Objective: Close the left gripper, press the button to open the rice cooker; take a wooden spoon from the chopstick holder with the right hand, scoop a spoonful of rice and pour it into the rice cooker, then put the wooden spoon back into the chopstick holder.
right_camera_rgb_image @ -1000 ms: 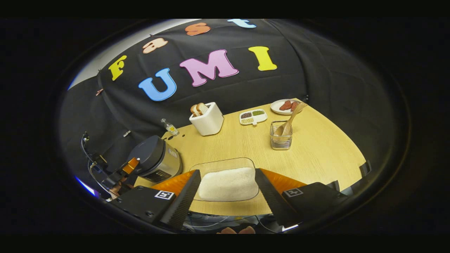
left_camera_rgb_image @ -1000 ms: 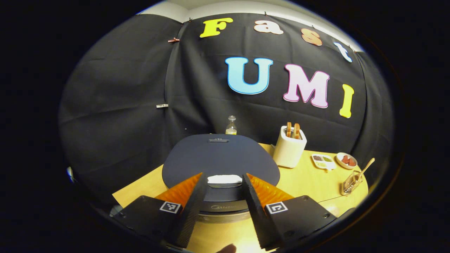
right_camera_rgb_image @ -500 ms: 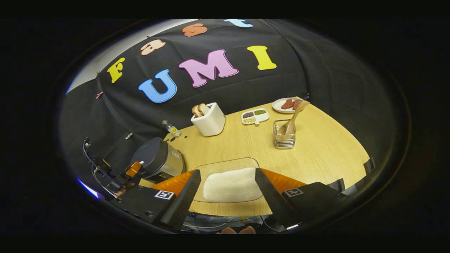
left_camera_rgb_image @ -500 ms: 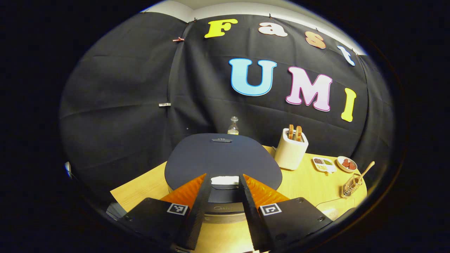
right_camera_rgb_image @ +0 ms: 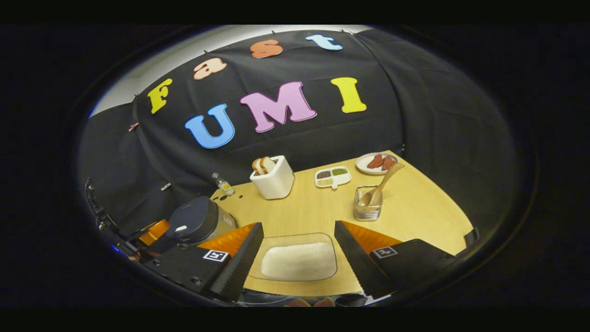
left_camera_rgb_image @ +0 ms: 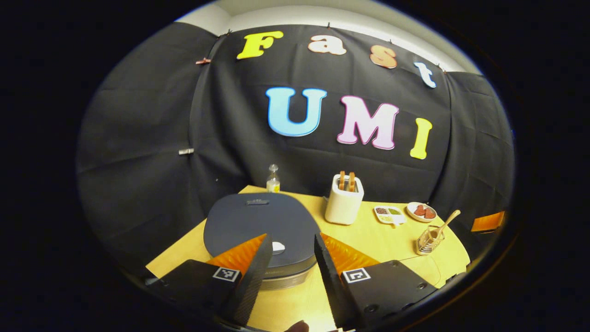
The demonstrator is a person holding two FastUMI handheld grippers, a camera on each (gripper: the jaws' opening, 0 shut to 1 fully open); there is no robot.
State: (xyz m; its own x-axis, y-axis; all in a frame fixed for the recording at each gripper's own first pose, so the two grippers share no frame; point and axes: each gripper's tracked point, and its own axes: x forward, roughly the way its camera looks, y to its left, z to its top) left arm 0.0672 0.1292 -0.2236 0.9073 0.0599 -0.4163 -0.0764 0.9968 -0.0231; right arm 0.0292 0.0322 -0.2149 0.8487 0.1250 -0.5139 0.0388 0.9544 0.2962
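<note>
Here the left gripper (left_camera_rgb_image: 290,244) stands spread, fingers apart and empty, low in the left gripper view over the front edge of the rice cooker (left_camera_rgb_image: 260,221), whose dark lid is down and whose white button (left_camera_rgb_image: 278,247) shows between the fingers. The right gripper (right_camera_rgb_image: 298,233) is also spread and empty, framing a clear dish of rice (right_camera_rgb_image: 298,261) at lower centre. Right of centre, the wire chopstick holder (right_camera_rgb_image: 367,208) holds the wooden spoon (right_camera_rgb_image: 379,189), leaning. A white toaster (right_camera_rgb_image: 273,179) carries two bread slices.
</note>
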